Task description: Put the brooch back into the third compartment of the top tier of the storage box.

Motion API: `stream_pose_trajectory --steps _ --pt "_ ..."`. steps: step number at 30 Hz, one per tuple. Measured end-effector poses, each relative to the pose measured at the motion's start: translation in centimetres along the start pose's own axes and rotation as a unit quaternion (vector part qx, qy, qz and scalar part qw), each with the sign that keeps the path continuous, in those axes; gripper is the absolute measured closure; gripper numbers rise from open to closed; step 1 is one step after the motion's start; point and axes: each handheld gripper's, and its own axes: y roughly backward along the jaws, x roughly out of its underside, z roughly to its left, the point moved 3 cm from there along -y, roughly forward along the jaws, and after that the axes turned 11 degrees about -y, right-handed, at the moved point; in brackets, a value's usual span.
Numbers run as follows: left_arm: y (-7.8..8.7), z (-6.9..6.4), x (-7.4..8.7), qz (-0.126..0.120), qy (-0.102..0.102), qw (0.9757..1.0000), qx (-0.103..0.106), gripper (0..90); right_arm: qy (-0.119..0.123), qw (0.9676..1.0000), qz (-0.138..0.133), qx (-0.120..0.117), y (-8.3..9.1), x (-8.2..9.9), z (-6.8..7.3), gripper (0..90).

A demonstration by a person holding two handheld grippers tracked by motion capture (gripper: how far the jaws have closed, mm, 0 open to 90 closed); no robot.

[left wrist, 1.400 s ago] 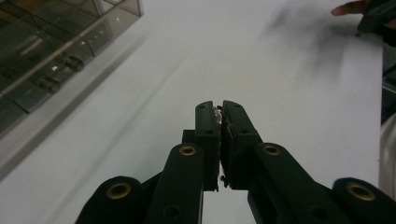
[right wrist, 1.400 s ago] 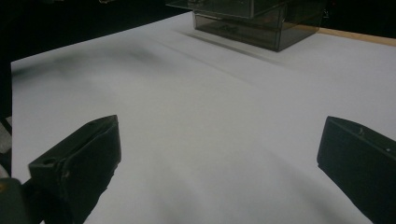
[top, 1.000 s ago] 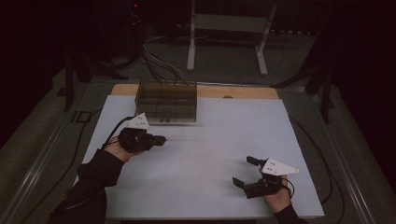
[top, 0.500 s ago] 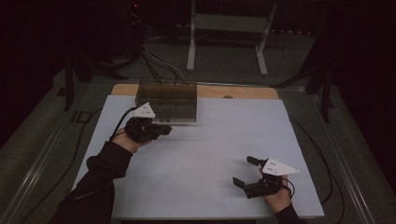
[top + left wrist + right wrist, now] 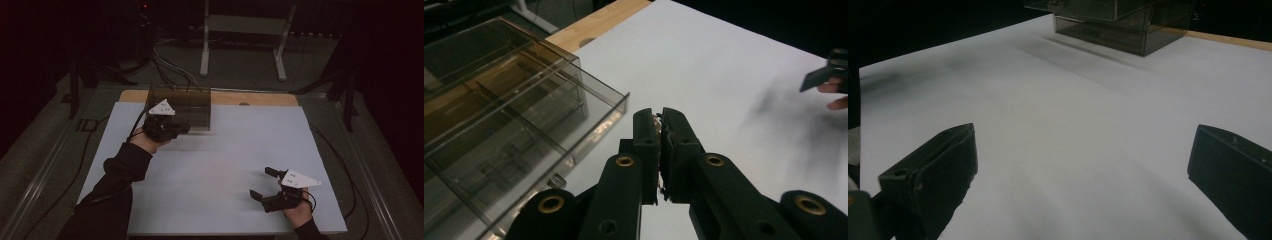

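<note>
A smoky clear plastic organiser box (image 5: 181,104) with divided compartments stands at the far left of the white table top (image 5: 225,155). My left gripper (image 5: 184,129) hovers just in front of the box's near wall, pointing right. In the left gripper view the box (image 5: 499,105) lies to the left of that gripper (image 5: 660,119), whose jaws are shut on a small thin item (image 5: 657,120) with pale and reddish specks; I cannot tell what it is. My right gripper (image 5: 263,183) rests open near the front right corner. Between its wide jaws (image 5: 1083,140) lies bare table, with the box (image 5: 1118,25) far ahead.
A strip of bare wood (image 5: 250,98) runs along the table's far edge behind the box. Black cables (image 5: 165,65) and a white metal stand (image 5: 242,30) lie on the dark floor beyond. A cable (image 5: 340,160) trails past the table's right side.
My left hand has moved away from me and slightly right, toward the box's front wall, with its jaws still shut. The right hand has stayed where it was.
</note>
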Motion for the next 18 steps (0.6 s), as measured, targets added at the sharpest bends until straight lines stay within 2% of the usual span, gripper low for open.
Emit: stream_pose_trajectory --steps 6,10,12,18 --pt "-0.7 0.5 -0.6 -0.012 0.012 0.9998 -0.01 87.2 0.0 1.0 0.001 -0.001 0.0 0.0 0.0 0.0" --pt "-1.4 1.0 -1.3 -0.016 0.016 0.9994 -0.025 87.2 -0.001 1.0 0.002 0.0 0.0 0.0 0.0 0.0" --pt "-1.7 1.1 -1.5 -0.021 0.02 0.9993 -0.025 87.2 0.001 1.0 0.002 -0.001 0.0 0.0 0.0 0.0" --pt "-2.5 1.8 -1.9 -0.037 0.036 0.9977 -0.045 87.2 0.001 1.0 0.002 -0.001 0.0 0.0 0.0 0.0"
